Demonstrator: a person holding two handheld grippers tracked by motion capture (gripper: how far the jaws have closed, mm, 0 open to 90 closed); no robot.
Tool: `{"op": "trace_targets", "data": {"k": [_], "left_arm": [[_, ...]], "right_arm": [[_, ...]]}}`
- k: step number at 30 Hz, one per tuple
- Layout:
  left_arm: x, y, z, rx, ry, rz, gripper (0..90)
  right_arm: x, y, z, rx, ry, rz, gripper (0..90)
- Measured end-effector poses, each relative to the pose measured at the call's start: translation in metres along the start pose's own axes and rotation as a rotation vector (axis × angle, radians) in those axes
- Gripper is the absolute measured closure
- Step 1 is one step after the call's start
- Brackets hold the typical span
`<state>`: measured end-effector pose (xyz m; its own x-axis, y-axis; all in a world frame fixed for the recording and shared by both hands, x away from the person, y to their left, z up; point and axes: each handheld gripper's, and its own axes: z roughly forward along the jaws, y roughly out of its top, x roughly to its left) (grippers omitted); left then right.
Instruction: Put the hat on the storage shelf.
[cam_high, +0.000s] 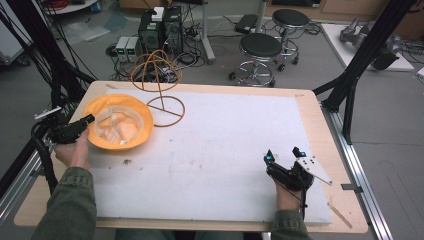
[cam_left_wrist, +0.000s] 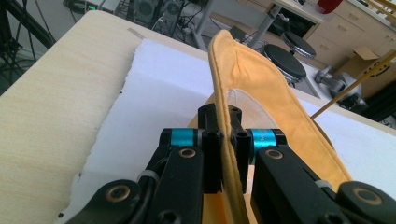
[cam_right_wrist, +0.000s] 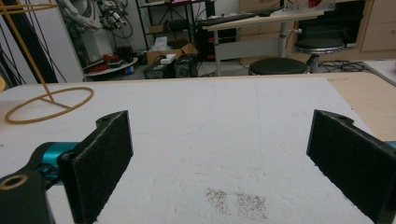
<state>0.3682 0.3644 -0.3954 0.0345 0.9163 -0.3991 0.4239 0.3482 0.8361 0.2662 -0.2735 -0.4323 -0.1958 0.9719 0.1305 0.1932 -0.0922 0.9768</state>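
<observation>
Pinching one yellow hat, left fingers.

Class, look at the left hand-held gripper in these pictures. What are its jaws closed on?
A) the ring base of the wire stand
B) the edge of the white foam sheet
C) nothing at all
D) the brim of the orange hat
D: in the left gripper view the left hand-held gripper has its jaws pressed onto the brim of the orange hat, which rises between them.

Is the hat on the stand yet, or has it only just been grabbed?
Only grabbed. The left gripper is shut on the hat brim, with the hat lying upside down on the table. The right gripper waits open. The wire stand is bare, so perhaps lifting and hanging are left.
</observation>
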Motion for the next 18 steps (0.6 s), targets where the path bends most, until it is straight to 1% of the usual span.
{"op": "trace_targets", "data": {"k": [2,3,5,8,10,11,13,18], "left_arm": [[-0.004,-0.001,-0.001,-0.014,0.012,0.019,87.0],[-0.004,-0.001,-0.001,-0.014,0.012,0.019,87.1],[-0.007,-0.001,-0.002,-0.028,-0.009,0.025,87.0],[-0.012,-0.002,-0.003,-0.035,-0.001,0.040,87.0],[-0.014,-0.004,-0.005,-0.058,0.002,0.037,87.1],[-0.016,-0.004,-0.005,-0.073,0.009,0.033,87.2],[-0.018,-0.005,-0.006,-0.080,0.012,0.033,87.2],[-0.027,-0.002,-0.010,-0.134,0.019,0.047,87.3]], "right_arm": [[0.000,0.000,0.000,0.000,0.002,-0.001,5.8],[0.000,0.000,0.000,0.003,0.001,0.004,5.8],[0.000,0.000,0.000,0.002,0.001,0.004,5.8],[0.000,0.000,0.000,0.000,-0.001,0.003,5.8],[0.000,0.000,0.000,0.000,0.002,0.003,5.8],[0.000,0.000,0.000,0.002,0.002,0.006,5.8],[0.001,0.000,-0.001,-0.001,0.002,0.005,5.8],[0.002,0.000,-0.001,-0.001,0.002,0.001,5.8]]}}
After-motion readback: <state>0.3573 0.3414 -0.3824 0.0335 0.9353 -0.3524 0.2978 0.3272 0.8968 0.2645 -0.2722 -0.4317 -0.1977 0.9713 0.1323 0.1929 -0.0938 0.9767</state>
